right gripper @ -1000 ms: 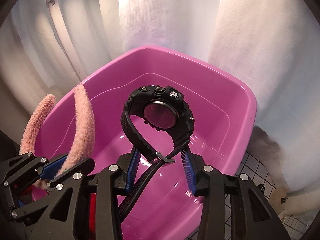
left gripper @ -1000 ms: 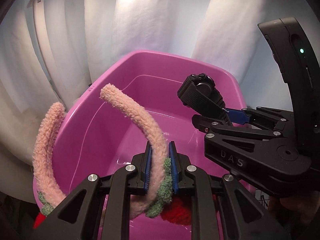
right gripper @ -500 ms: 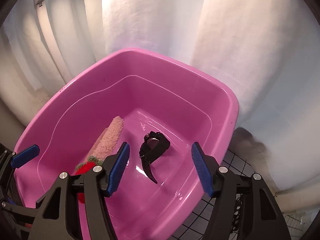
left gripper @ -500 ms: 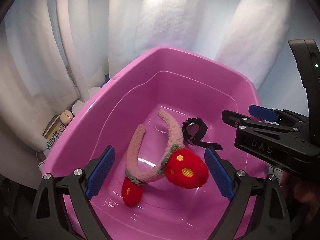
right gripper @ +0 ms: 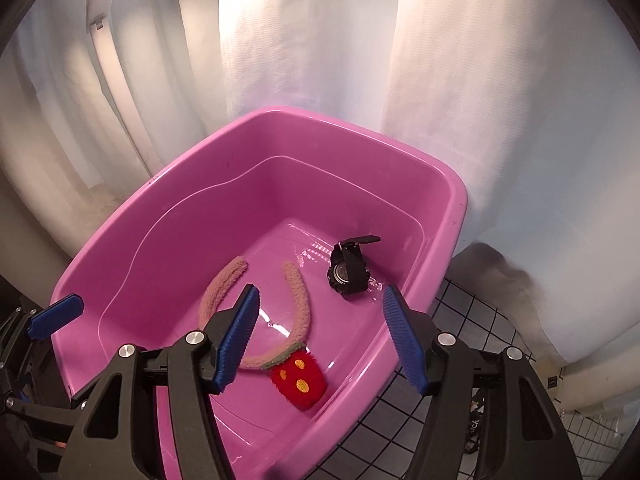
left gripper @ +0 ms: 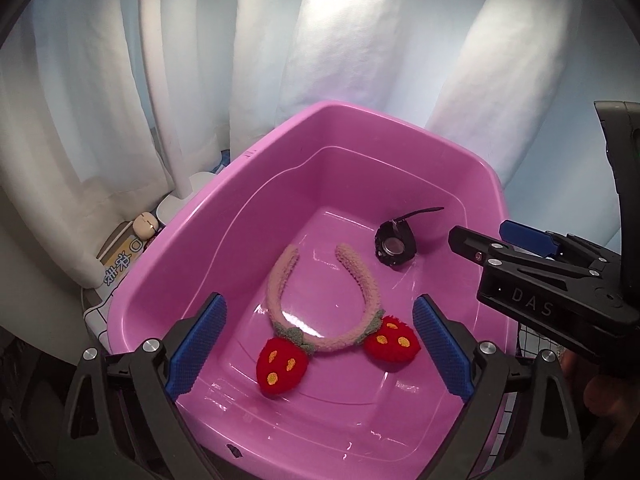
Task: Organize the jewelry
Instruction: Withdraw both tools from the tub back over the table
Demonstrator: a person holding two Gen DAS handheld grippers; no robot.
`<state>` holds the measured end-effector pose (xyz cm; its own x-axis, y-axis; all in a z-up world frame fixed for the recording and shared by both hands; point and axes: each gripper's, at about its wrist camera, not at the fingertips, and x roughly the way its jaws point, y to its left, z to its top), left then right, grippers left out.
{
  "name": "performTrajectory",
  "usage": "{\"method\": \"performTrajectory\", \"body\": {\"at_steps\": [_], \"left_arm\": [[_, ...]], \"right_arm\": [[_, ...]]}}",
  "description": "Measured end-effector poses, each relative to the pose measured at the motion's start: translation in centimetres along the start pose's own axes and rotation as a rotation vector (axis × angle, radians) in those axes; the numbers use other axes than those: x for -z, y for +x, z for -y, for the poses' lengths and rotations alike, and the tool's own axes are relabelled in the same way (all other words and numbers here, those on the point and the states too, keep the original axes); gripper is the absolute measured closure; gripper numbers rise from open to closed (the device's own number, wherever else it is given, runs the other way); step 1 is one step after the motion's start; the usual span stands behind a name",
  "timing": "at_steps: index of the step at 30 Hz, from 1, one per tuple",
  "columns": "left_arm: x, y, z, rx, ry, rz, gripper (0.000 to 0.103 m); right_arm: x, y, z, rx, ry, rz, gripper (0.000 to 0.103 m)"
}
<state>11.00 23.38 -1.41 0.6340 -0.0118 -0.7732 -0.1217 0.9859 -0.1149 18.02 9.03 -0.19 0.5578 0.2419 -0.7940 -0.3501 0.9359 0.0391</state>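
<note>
Both items lie on the floor of the tub (left gripper: pixel 256 168). My left gripper (left gripper: pixel 320 344) is opening wide, with nothing between the pads; my right gripper (right gripper: pixel 320 336) stands apart and empty. The headband (left gripper: pixel 328 300) lies below the left gripper, tips pointing away. The watch (right gripper: pixel 349 270) lies nearer the right.
</note>
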Motion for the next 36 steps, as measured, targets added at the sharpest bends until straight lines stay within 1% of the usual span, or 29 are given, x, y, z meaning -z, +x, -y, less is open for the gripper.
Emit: {"method": "performTrajectory", "body": {"at_steps": [4,8,13,16,20,24,27,31,36], "left_arm": [[0.5,-1.4,0.4,-0.001,0.003,0.015,0.011],[1.1,-2.9,1.0,0.01,0.007,0.032,0.011],[2.0,-4.9,2.6,0.041,0.034,0.064,0.01],[2.7,-5.9,4.1,0.083,0.06,0.087,0.008],[4.0,-6.6,6.7,0.145,0.091,0.099,0.008],[5.8,-6.3,9.9,0.228,0.127,0.066,0.008],[7.5,-5.8,12.6,0.267,0.18,0.026,0.008],[10.1,-5.1,16.0,0.294,0.253,-0.026,0.008],[13.6,-3.4,20.0,0.321,0.308,-0.116,0.008]], "right_arm": [[0.6,-1.9,0.1,-0.021,0.012,0.044,0.042],[1.6,-4.0,0.9,-0.025,0.031,0.086,0.041],[4.1,-7.3,2.5,-0.019,0.082,0.126,0.04],[6.4,-9.1,3.8,-0.011,0.126,0.139,0.04],[10.5,-11.0,6.4,0.013,0.204,0.135,0.04],[16.1,-12.5,9.9,0.068,0.302,0.101,0.04],[20.5,-13.5,12.9,0.131,0.377,0.065,0.04],[26.0,-15.4,17.0,0.212,0.472,0.029,0.04],[31.6,-17.2,21.9,0.291,0.585,-0.012,0.04]]}}
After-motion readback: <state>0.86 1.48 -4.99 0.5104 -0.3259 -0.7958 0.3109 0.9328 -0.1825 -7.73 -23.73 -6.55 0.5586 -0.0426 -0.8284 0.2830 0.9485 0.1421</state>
